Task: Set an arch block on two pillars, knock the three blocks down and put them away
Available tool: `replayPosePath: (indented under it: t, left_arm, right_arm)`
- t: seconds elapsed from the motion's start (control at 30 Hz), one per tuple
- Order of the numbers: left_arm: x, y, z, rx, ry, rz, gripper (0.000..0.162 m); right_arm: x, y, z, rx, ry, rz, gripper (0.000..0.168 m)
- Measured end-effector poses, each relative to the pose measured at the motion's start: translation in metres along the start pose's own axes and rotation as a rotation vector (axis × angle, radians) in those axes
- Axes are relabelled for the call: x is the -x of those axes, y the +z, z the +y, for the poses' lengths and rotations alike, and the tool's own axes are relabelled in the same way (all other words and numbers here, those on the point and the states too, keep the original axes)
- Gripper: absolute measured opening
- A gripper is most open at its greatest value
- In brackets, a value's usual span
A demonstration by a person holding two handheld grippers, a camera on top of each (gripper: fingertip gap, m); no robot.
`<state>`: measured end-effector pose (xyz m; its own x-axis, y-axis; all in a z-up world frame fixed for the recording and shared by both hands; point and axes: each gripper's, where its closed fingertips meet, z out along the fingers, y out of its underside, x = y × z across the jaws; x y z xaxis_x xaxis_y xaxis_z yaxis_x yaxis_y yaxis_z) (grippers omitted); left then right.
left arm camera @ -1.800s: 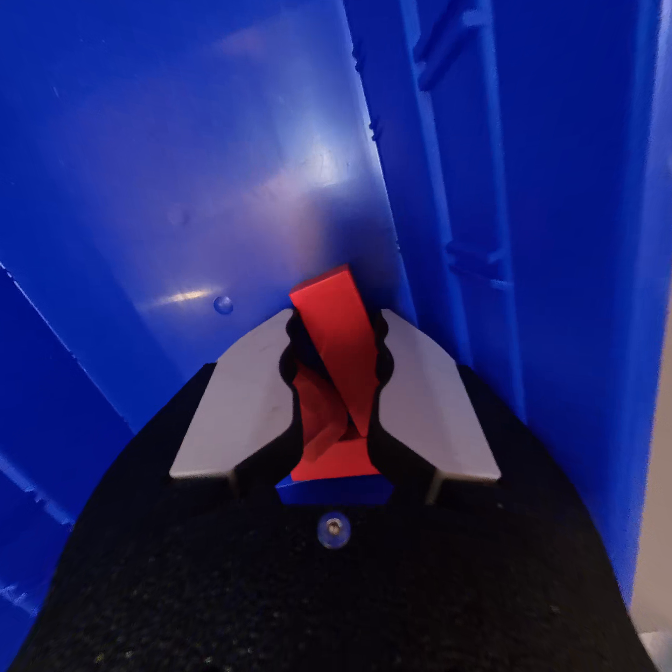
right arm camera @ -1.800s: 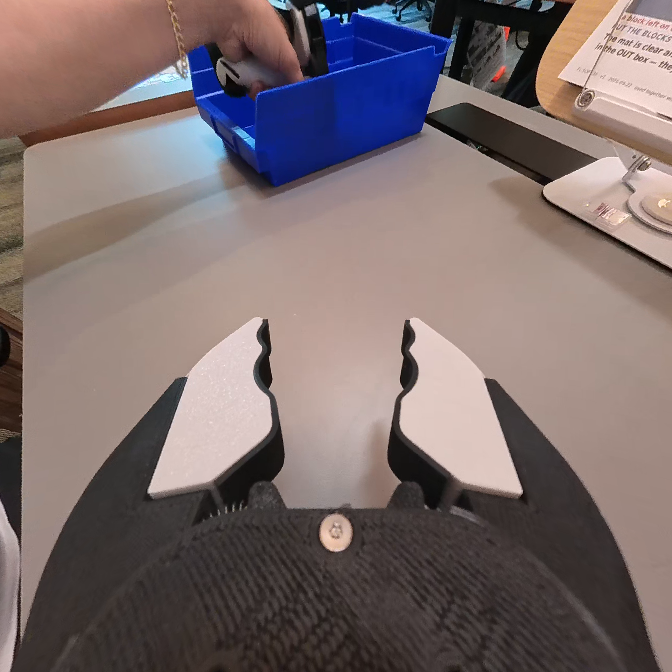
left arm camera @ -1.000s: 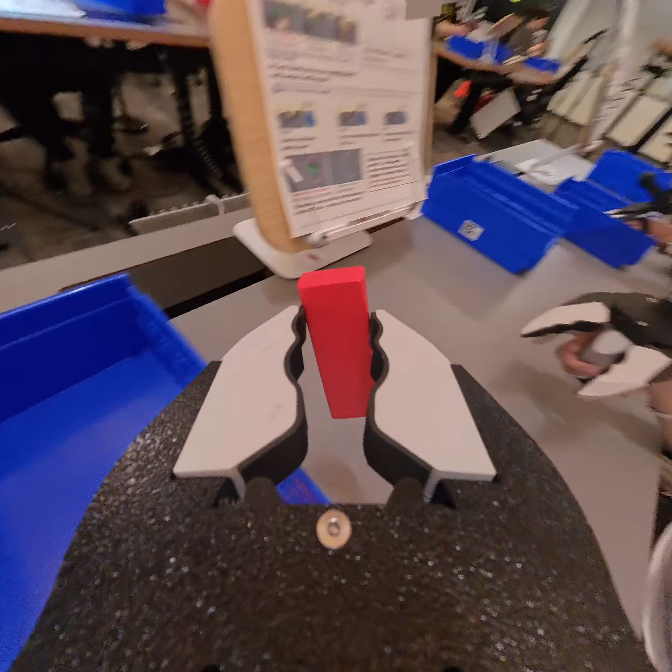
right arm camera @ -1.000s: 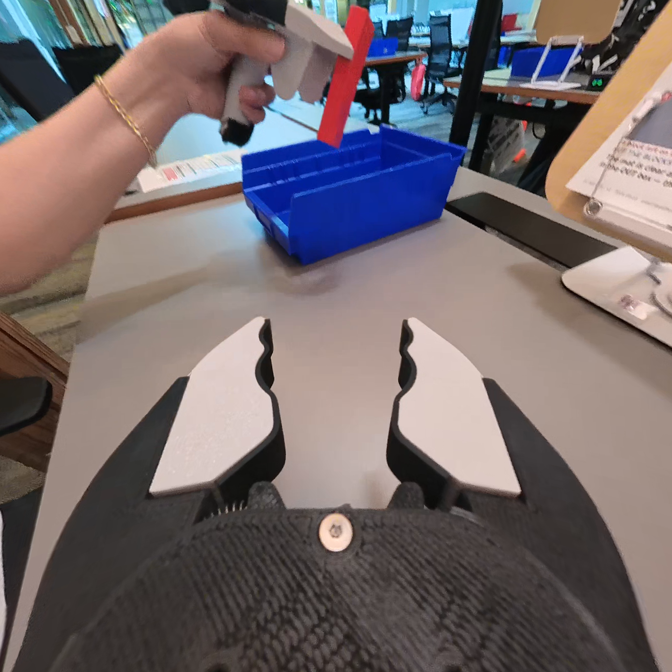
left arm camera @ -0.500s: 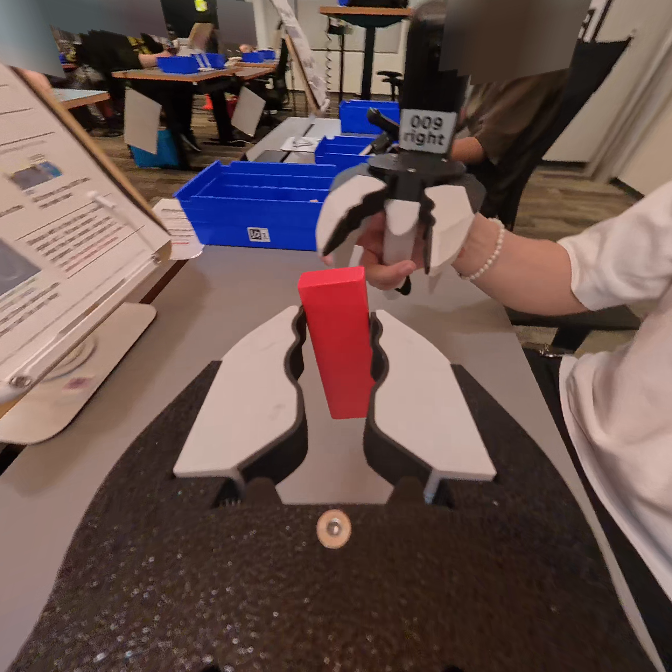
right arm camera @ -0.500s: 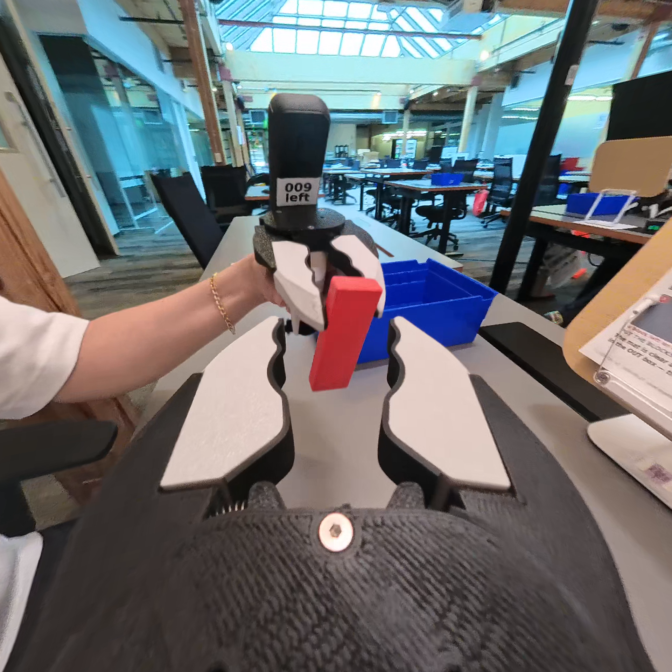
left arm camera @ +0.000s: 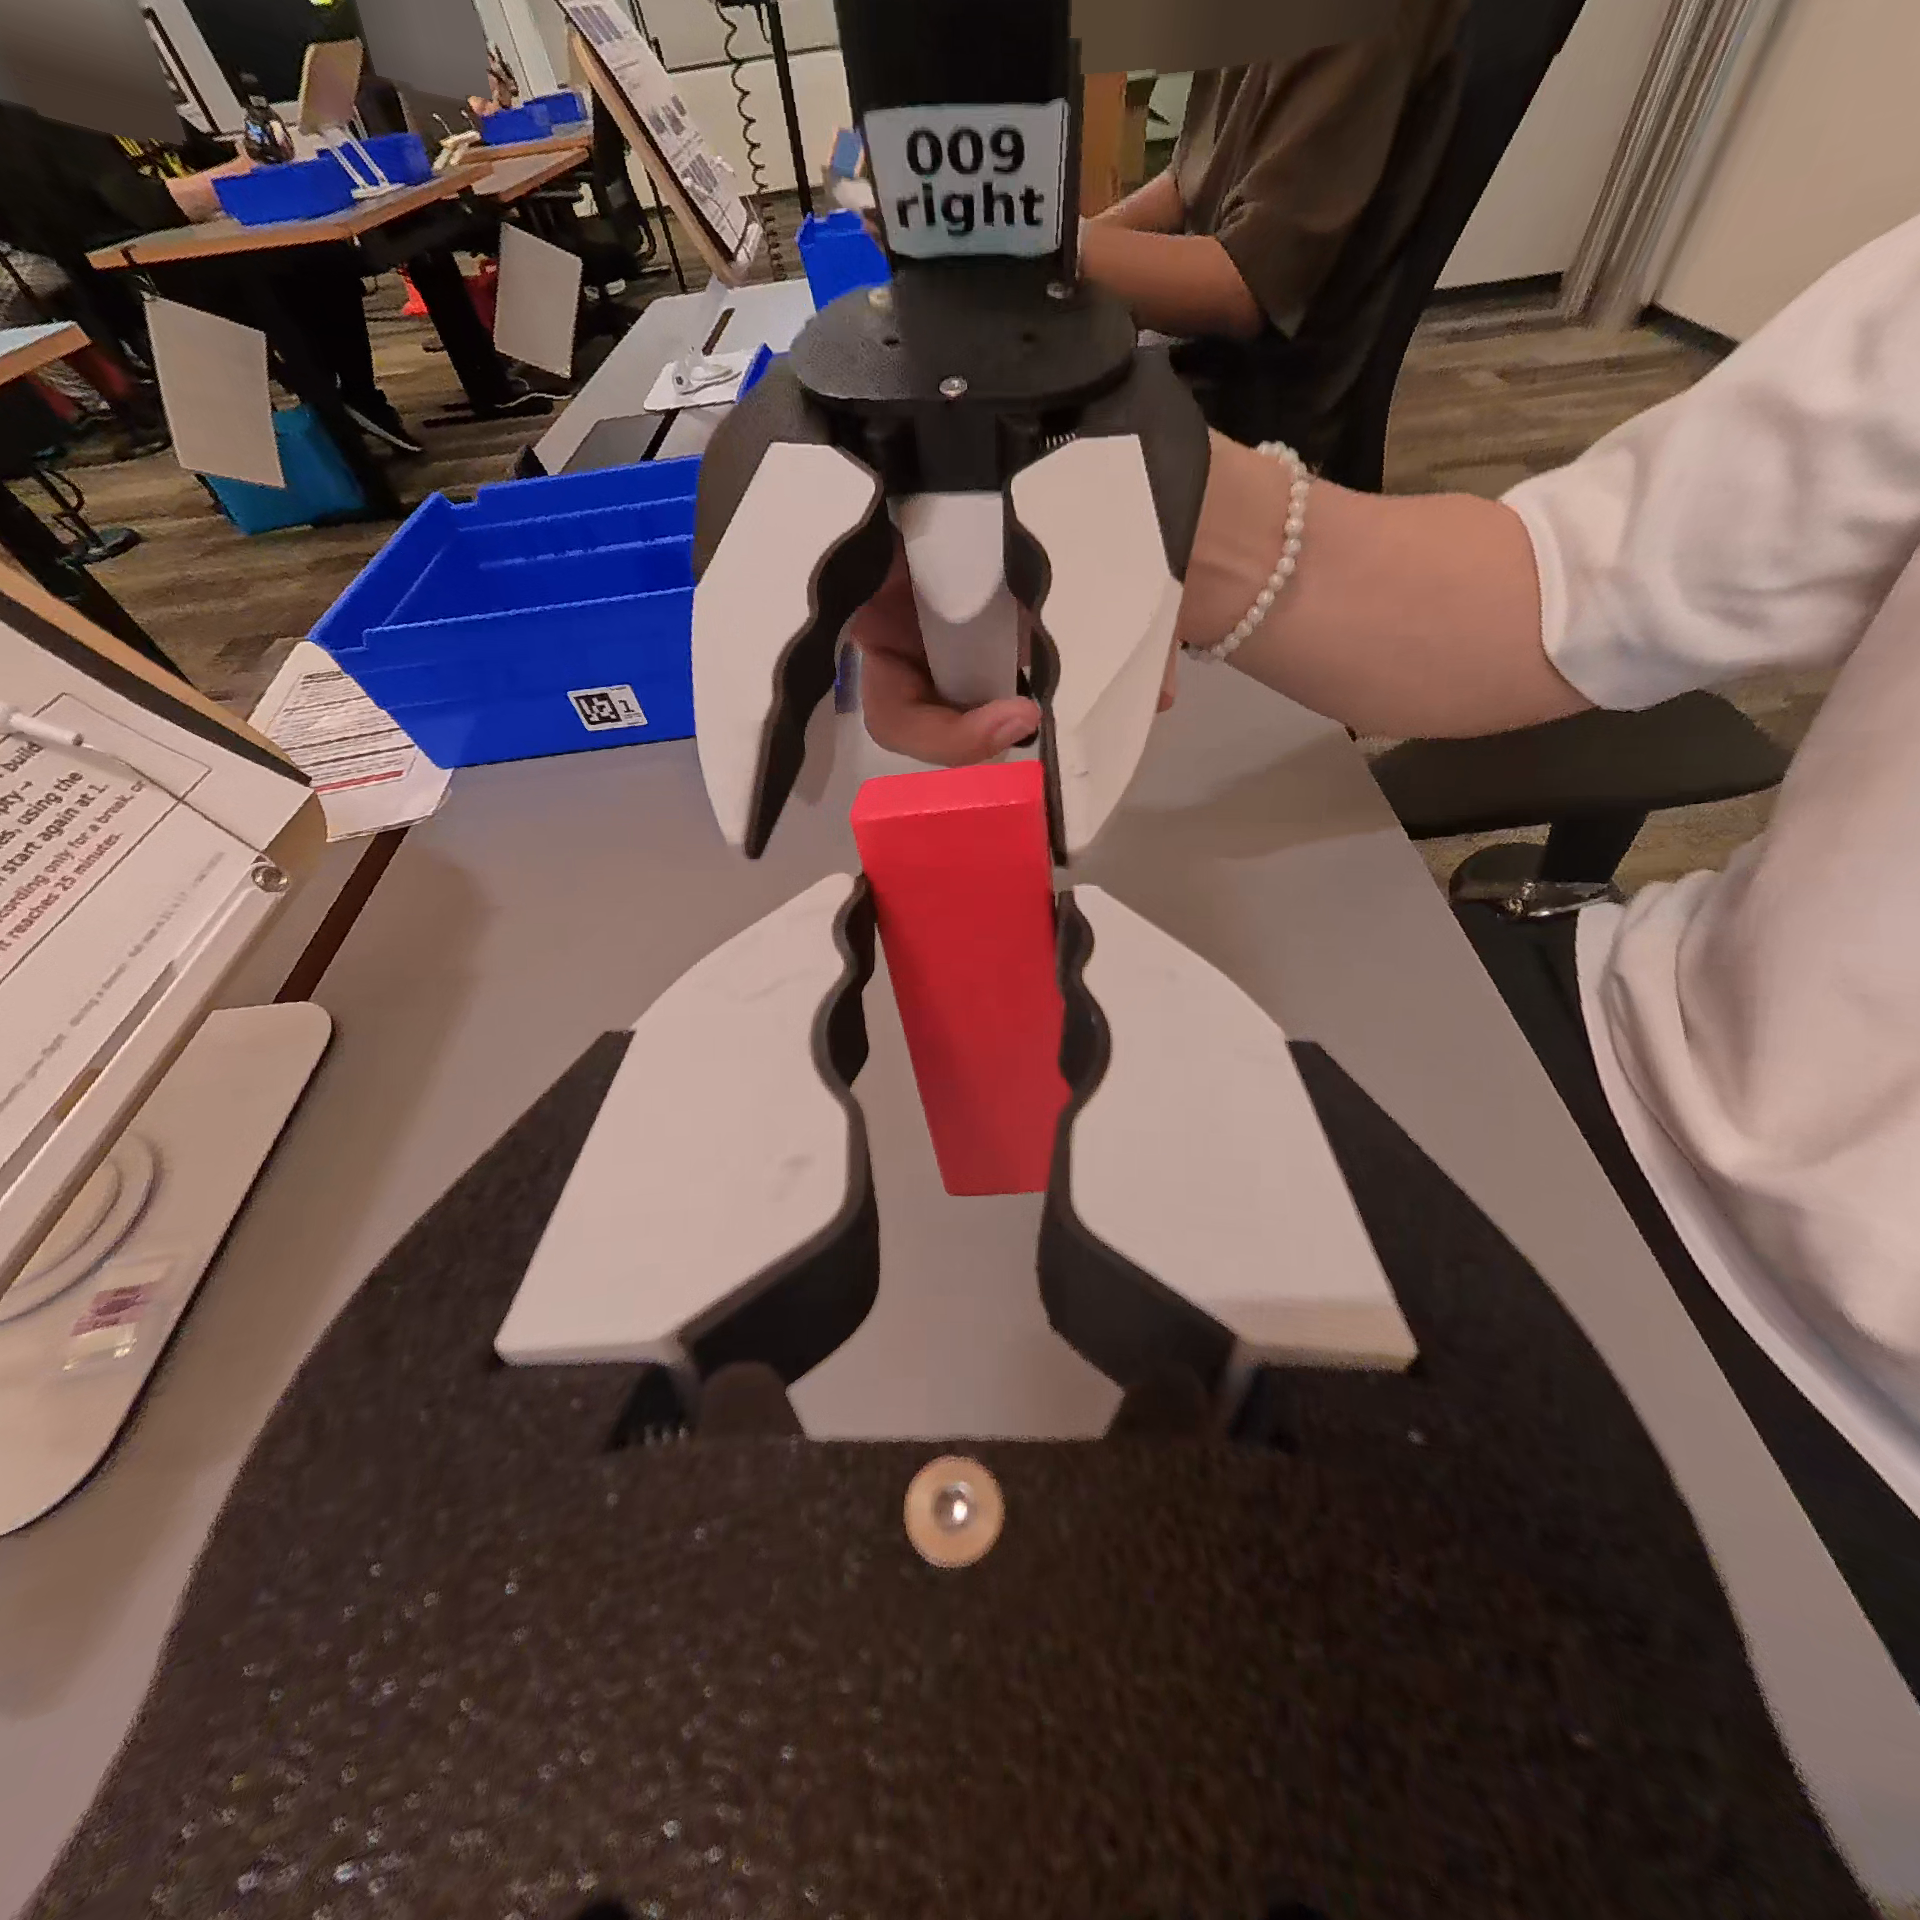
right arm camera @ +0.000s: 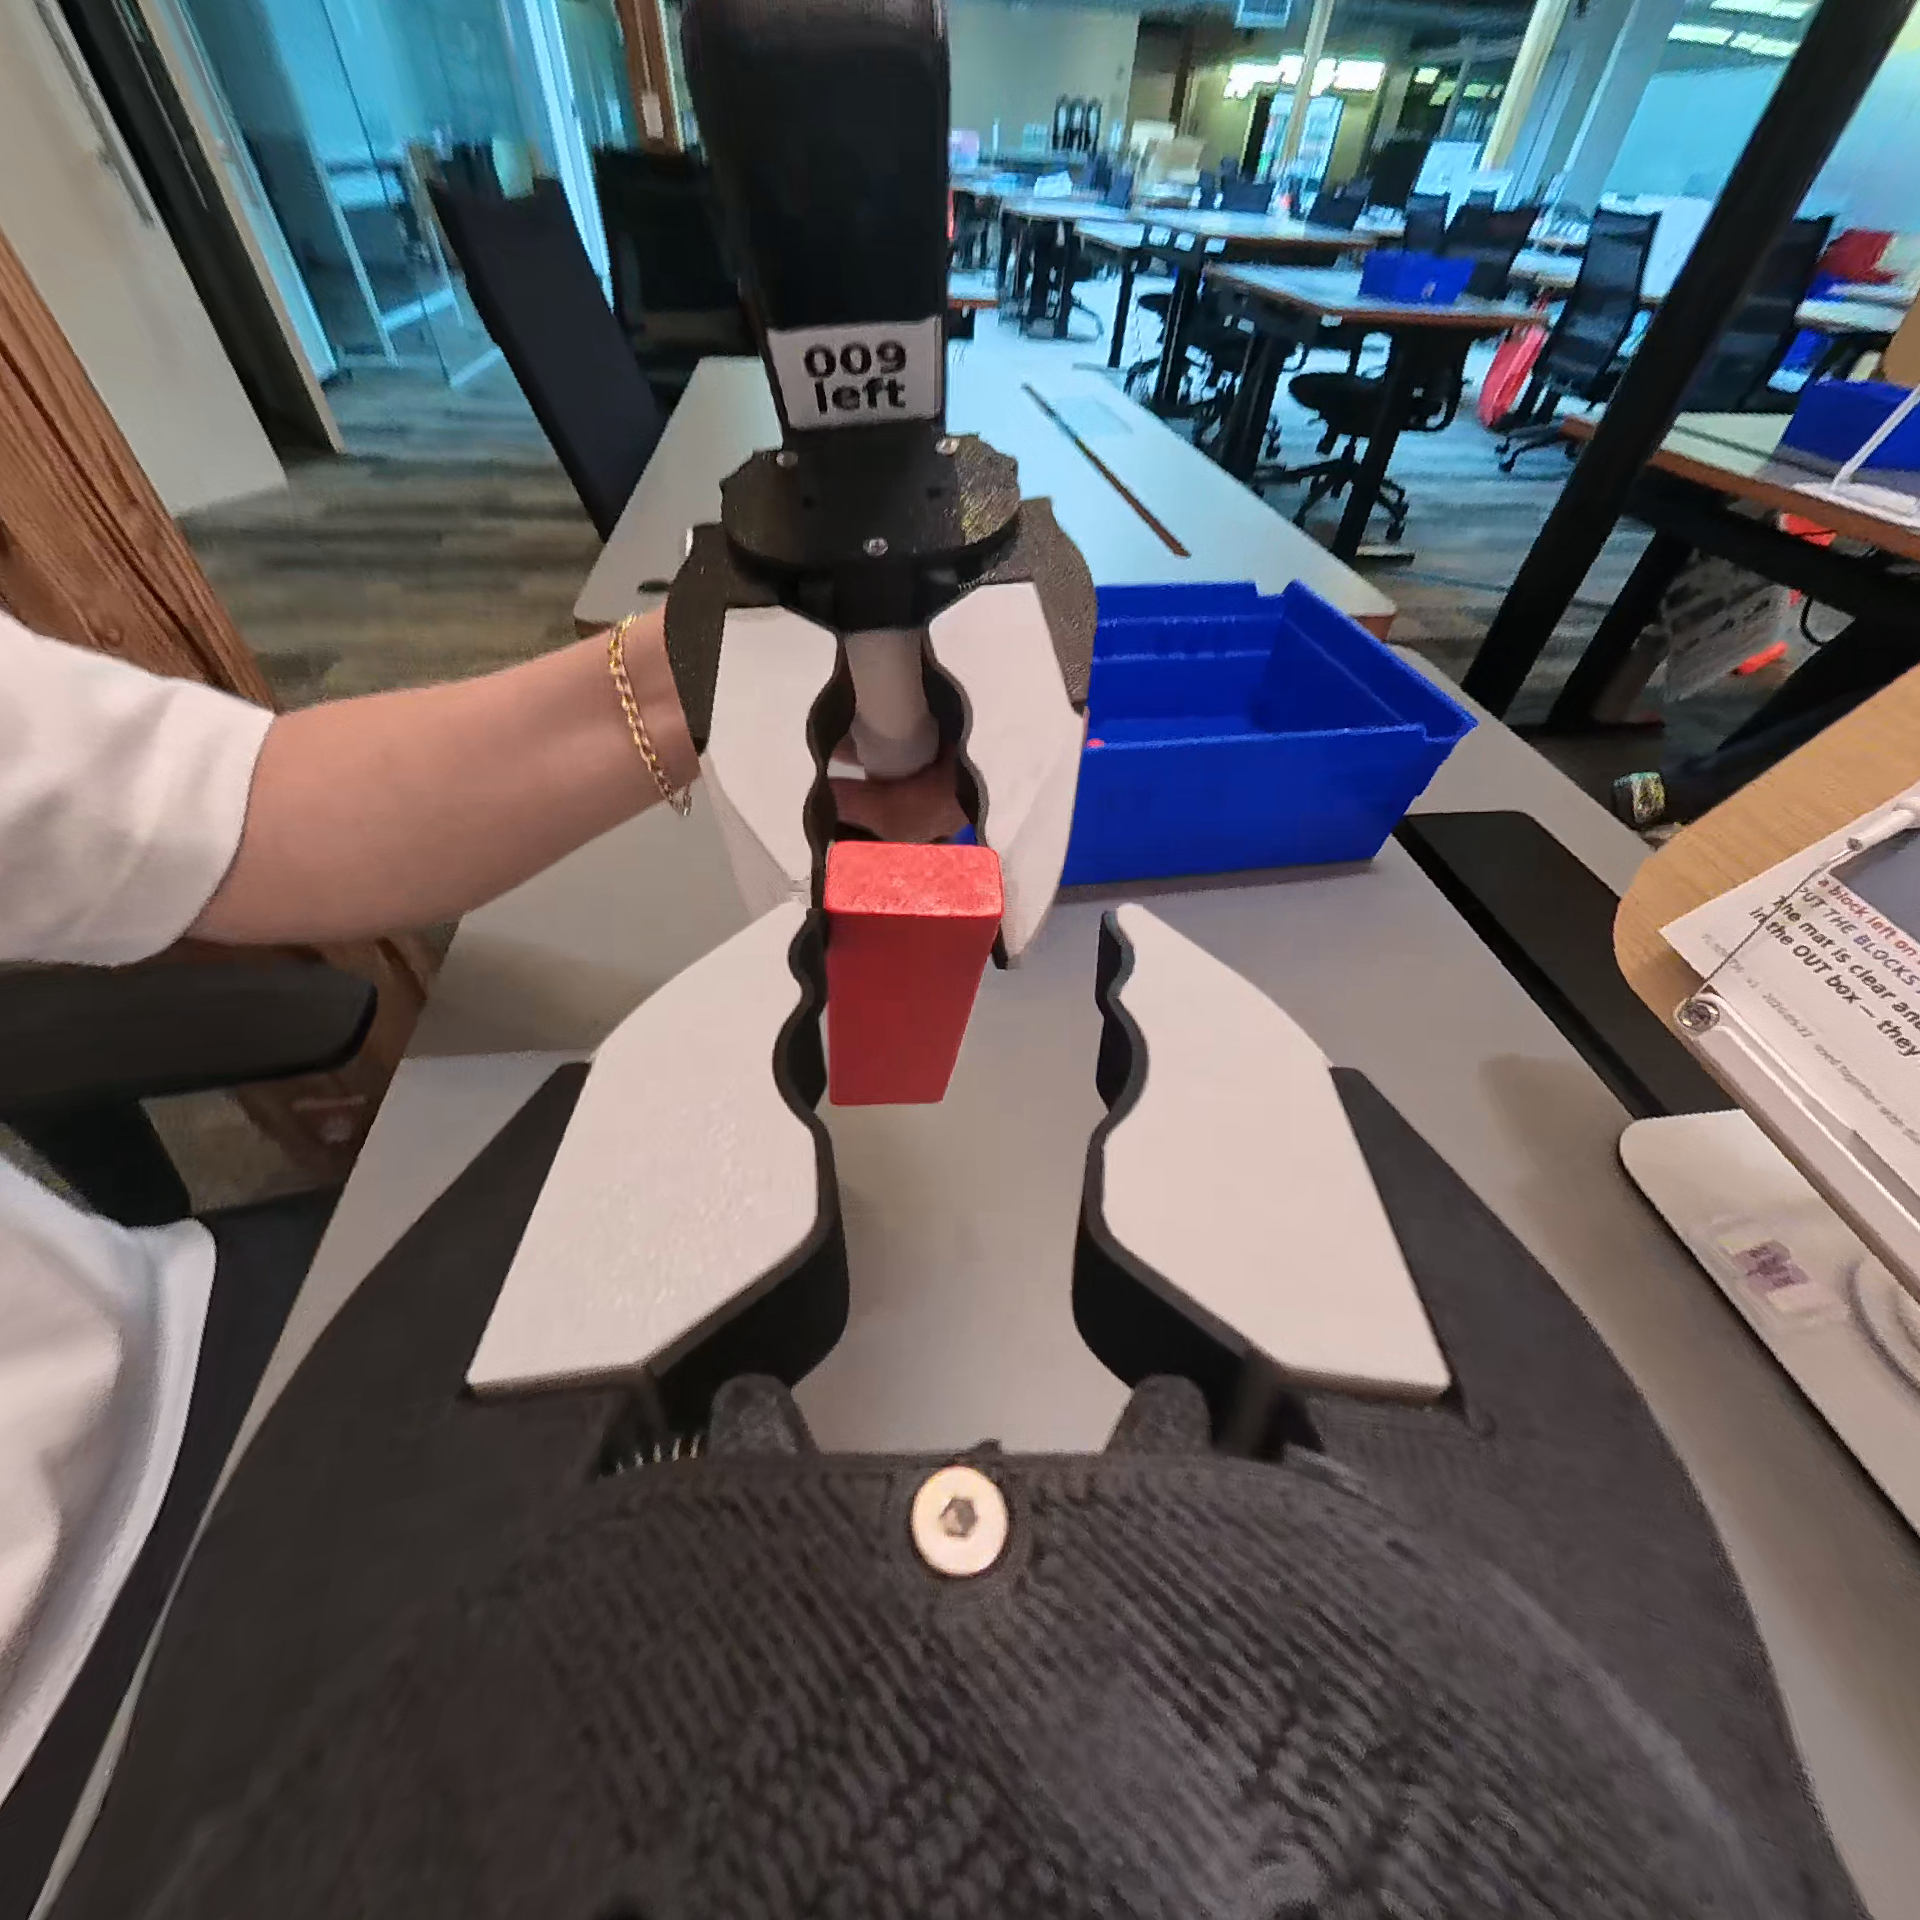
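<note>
My left gripper [left arm camera: 961, 902] is shut on a red rectangular block [left arm camera: 961, 977] and holds it above the grey table [left arm camera: 582, 862]. The two grippers face each other, tip to tip. My right gripper [right arm camera: 956, 923] is open, and the block's free end [right arm camera: 899, 987] lies between its fingers, close against the left finger with a gap on the right. The right gripper also shows in the left wrist view [left arm camera: 904, 831], held by a hand. The left gripper shows in the right wrist view [right arm camera: 904, 906].
A blue bin [right arm camera: 1247, 790] stands on the table behind the left gripper. Another blue bin [left arm camera: 520, 644] stands behind the right gripper. A sign on a white stand [left arm camera: 104, 883] sits along the table's far side and also shows in the right wrist view [right arm camera: 1818, 987]. Only a small space, under 4 cm, lies between the two pairs of fingers.
The left gripper lifted the red block out of the blue bin and swung round to face the right gripper. The grippers closed in, and the block's end now lies between the right fingers.
</note>
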<state>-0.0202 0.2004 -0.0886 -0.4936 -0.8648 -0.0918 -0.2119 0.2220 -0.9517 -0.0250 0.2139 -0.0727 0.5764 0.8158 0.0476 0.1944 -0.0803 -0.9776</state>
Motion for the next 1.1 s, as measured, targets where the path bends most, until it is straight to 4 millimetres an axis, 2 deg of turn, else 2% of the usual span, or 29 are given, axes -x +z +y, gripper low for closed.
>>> replayPosePath:
  t: [0.13, 0.23, 0.47, 0.63, 0.77, 0.93, 1.1]
  left_arm:
    - [0.0, 0.007, 0.002, 0.022, 0.013, 0.004, 0.033]
    - [0.0, 0.01, 0.002, 0.022, 0.012, 0.003, 0.033]
    - [0.002, 0.016, 0.004, 0.016, 0.009, -0.009, 0.033]
    - [0.015, 0.021, 0.009, 0.011, -0.017, -0.136, 0.033]
    - [0.024, 0.022, 0.026, 0.059, -0.063, -0.259, 0.045]
    - [0.017, 0.02, 0.043, 0.05, -0.114, -0.37, 0.045]
    - [-0.001, 0.02, 0.059, -0.012, -0.159, -0.426, 0.039]
  right_arm:
    - [0.004, -0.001, 0.004, 0.057, -0.032, -0.019, 0.047]
    - [0.006, -0.004, 0.005, 0.073, -0.052, -0.022, 0.035]
    - [0.004, -0.007, 0.009, 0.113, -0.038, -0.028, 0.033]
    - [-0.012, -0.015, 0.014, 0.163, -0.034, 0.037, 0.033]
    - [-0.034, -0.032, 0.019, 0.215, -0.025, 0.053, 0.033]
    - [-0.072, -0.063, 0.057, 0.327, -0.166, 0.033, 0.033]
    - [-0.102, -0.083, 0.106, 0.385, -0.15, 0.033, 0.033]
